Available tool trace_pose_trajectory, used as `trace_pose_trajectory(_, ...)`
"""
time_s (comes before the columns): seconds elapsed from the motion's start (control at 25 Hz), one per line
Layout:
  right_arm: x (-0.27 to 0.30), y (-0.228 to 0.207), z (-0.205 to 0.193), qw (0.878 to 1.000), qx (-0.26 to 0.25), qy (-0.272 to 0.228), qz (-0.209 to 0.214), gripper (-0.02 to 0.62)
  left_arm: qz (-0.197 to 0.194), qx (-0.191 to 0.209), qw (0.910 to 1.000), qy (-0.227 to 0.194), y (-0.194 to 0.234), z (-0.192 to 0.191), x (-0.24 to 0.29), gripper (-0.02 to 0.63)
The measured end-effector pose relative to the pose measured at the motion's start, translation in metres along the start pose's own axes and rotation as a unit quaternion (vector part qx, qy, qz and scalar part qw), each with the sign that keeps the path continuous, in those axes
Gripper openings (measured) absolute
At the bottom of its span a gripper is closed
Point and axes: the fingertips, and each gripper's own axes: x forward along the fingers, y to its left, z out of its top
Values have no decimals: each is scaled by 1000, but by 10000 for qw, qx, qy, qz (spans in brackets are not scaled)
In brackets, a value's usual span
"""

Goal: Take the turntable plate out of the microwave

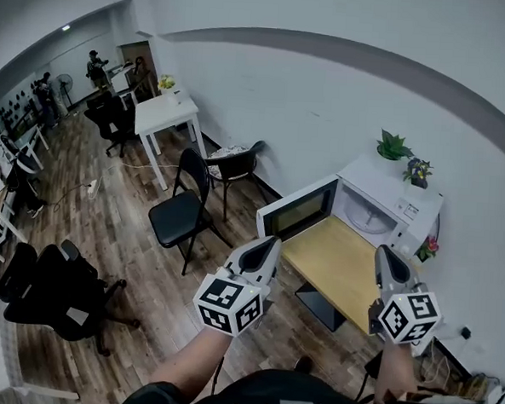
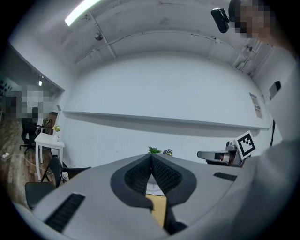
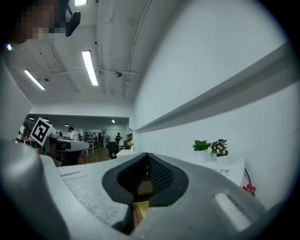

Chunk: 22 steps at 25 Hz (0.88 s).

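Note:
A white microwave [image 1: 406, 202] stands against the wall at the back of a small wooden table [image 1: 338, 262], its door [image 1: 296, 210] swung open to the left. Inside the cavity lies the pale round turntable plate [image 1: 369, 215]. My left gripper [image 1: 269, 246] is held off the table's left side, shut and empty. My right gripper [image 1: 387, 255] hovers over the table's right part, in front of the microwave, also shut with nothing in it. In the left gripper view the shut jaws [image 2: 151, 161] point level at the wall, and the right gripper [image 2: 220, 155] shows at the right. The right gripper view shows its shut jaws [image 3: 147, 161].
Two potted plants [image 1: 394, 146] [image 1: 418, 171] stand on top of the microwave. Black chairs [image 1: 182, 208] stand left of the table, and an office chair [image 1: 59, 292] further left. A white table [image 1: 166, 113] stands by the wall further back. People stand at the far end of the room.

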Motion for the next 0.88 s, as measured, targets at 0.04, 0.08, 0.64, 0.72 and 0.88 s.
trace_pose_trajectory(0.04,6,-11,1,10000,0,5,19,5,29,-9,10000,6,0,-1,13,2)
trace_pose_trajectory(0.08,12,-22,1,10000,9,20,29,5,42,-16,10000,20,-2,-1,25,2)
trace_pose_trajectory(0.64,70,-125,1,9994,7,180,295,5,205,-53,9996,189,-16,-12,149,3)
trace_pose_trajectory(0.72,74,-134,1,9996,22,153,226,5,151,-67,9996,223,-16,-15,161,2)
trace_pose_trajectory(0.88,80,-145,3,9999,29,77,64,5,-48,-103,9996,247,-15,-19,185,2)
